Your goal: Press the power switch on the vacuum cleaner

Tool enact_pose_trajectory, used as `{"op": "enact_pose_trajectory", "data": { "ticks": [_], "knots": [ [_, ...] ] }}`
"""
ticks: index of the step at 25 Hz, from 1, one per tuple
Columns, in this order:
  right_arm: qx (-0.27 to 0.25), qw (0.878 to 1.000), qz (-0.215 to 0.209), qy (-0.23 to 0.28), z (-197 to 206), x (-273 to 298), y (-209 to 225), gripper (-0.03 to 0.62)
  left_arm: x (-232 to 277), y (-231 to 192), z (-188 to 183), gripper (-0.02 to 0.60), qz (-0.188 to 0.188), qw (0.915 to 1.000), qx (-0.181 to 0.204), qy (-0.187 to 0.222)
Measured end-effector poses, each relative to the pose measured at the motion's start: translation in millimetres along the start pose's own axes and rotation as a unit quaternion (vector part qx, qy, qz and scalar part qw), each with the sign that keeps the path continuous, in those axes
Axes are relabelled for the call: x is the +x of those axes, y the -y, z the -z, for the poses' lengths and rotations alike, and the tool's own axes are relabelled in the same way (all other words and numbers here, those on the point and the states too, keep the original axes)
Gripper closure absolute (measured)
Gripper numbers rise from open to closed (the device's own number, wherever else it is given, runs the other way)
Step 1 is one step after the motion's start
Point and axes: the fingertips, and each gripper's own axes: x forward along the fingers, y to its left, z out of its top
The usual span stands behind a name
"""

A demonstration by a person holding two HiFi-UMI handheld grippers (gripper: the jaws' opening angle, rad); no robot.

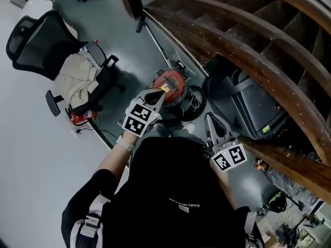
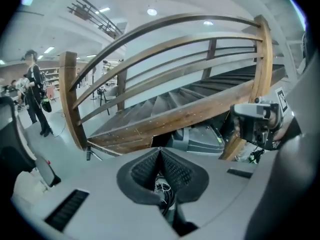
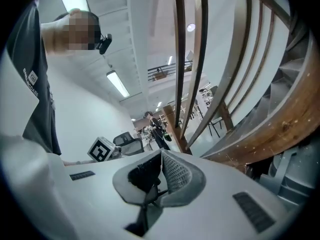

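The vacuum cleaner (image 1: 170,81) is a round red canister with a black hose (image 1: 192,101) coiled at its right, standing on the grey floor beside the staircase. My left gripper (image 1: 156,95) is shut and empty, its tips pointing at the near edge of the canister's top by a small yellow patch (image 1: 165,88); I cannot tell if they touch. In the left gripper view the left gripper (image 2: 160,149) shows its pads pressed together. My right gripper (image 1: 210,122) hangs lower right, away from the vacuum. In its own view the right gripper (image 3: 161,153) is shut on nothing.
The wooden staircase (image 1: 248,40) curves over the right side, with a grey case (image 1: 254,107) beneath it. A vacuum wand (image 1: 155,41) leans by the stair post. An office chair draped in beige cloth (image 1: 78,79) and a black chair (image 1: 33,43) stand left. A person (image 2: 35,91) stands far off.
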Motion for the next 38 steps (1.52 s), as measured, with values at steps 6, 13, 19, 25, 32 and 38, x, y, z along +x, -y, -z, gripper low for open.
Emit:
{"op": "enact_pose_trajectory", "data": {
  "ticks": [6, 13, 19, 25, 32, 38],
  "knots": [
    [-0.021, 0.998, -0.055, -0.004, -19, 27, -10, 0.565, -41, 5, -27, 0.568, -0.034, 0.9980, -0.023, 0.049],
    [-0.044, 0.992, -0.116, -0.004, -44, 54, -23, 0.565, -73, 9, -49, 0.568, -0.077, 0.9914, -0.046, 0.095],
    [-0.060, 0.985, -0.161, -0.003, -57, 70, -38, 0.566, -91, 9, -59, 0.568, -0.111, 0.9838, -0.060, 0.128],
    [-0.073, 0.978, -0.197, -0.002, -63, 83, -56, 0.565, -102, 10, -60, 0.568, -0.128, 0.9796, -0.063, 0.142],
    [-0.088, 0.973, -0.212, -0.009, -60, 85, -68, 0.565, -109, 10, -54, 0.568, -0.141, 0.9763, -0.071, 0.148],
    [-0.087, 0.972, -0.217, -0.011, -61, 83, -70, 0.566, -108, 11, -53, 0.568, -0.143, 0.9756, -0.075, 0.149]
  ]
}}
